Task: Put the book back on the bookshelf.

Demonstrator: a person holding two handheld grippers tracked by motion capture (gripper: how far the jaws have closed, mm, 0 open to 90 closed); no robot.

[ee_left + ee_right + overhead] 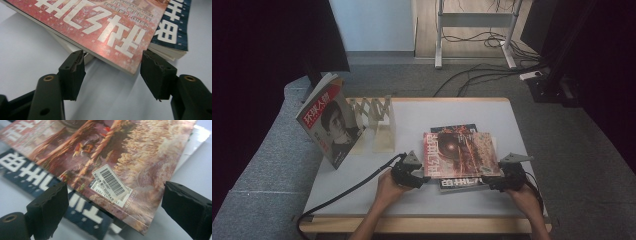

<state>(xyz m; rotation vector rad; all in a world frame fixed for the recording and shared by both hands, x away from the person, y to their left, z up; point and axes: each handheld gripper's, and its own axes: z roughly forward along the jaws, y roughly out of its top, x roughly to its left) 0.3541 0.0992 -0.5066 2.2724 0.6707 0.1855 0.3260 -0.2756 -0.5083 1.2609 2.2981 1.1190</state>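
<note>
High view: the left tool sits at the near left corner of the red magazine, and the right tool sits at its near right corner. Both lie equally close to it, 1 per corner.

Left gripper view: the left tool has its jaws spread apart, holding nothing. The near corner of the red magazine points down into the gap between them and appears raised off the desk, with a shadow beneath. Whether either jaw touches the cover cannot be told.

Right gripper view: the right tool also stands with jaws apart and nothing gripped. The barcode corner of the red magazine lies between and just beyond the jaws.

The red magazine is the top item of a stack of 2 at the middle of the desk, resting askew on the blue magazine. Its long axis runs left to right across the desk, so its near edge spans from 1 tool to the other. Judged from this, the coming move depends on each tool advancing forward, away from the person, onto its own corner.

At the far left a portrait magazine leans against the folding rack, well apart from both tools.
</note>
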